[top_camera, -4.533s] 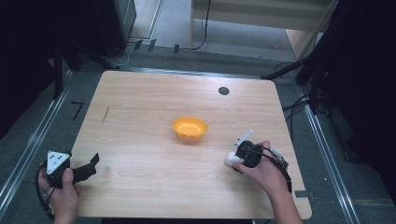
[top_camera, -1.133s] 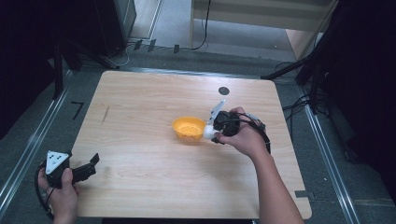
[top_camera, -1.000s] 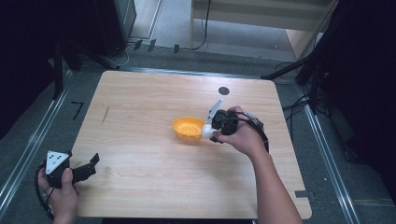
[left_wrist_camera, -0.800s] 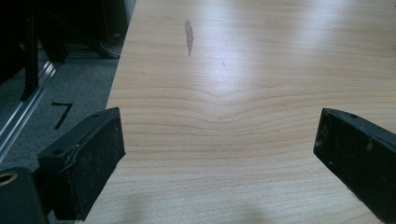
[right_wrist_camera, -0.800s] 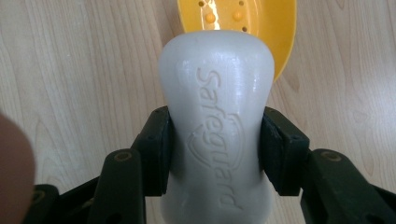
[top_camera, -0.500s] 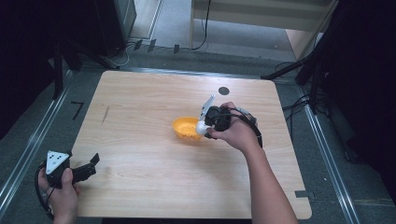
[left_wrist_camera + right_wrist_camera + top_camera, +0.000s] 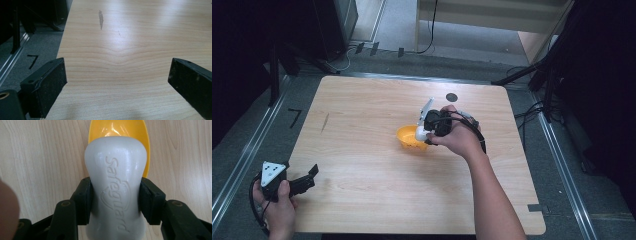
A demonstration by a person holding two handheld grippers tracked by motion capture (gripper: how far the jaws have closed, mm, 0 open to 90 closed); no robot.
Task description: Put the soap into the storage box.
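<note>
— Claw on the right: what's it doing?

— Its two black jaws are clamped on a soap, a pale grey-white bar with "Safeguard" pressed into its face. The pads press on the bar's narrow waist from both sides, and its rounded end sticks out past them.

— Where is the soap against the bowl?

— Right at it. In the right gripper view the bar's far end overlaps the near rim of the orange bowl. From the high view the soap is at the bowl's right edge, with the right claw and the hand behind it just right of the bowl. Whether the bar touches the rim I cannot tell.

— And the bowl itself?

— It sits on the tabletop about mid-way across. A small dark round spot lies beyond it, toward the far edge.

— The left claw?

— Well apart from the bowl, at the tabletop's near left corner, held in the left hand. Its jaws stand wide apart with only bare wood between them in the left gripper view.
</note>
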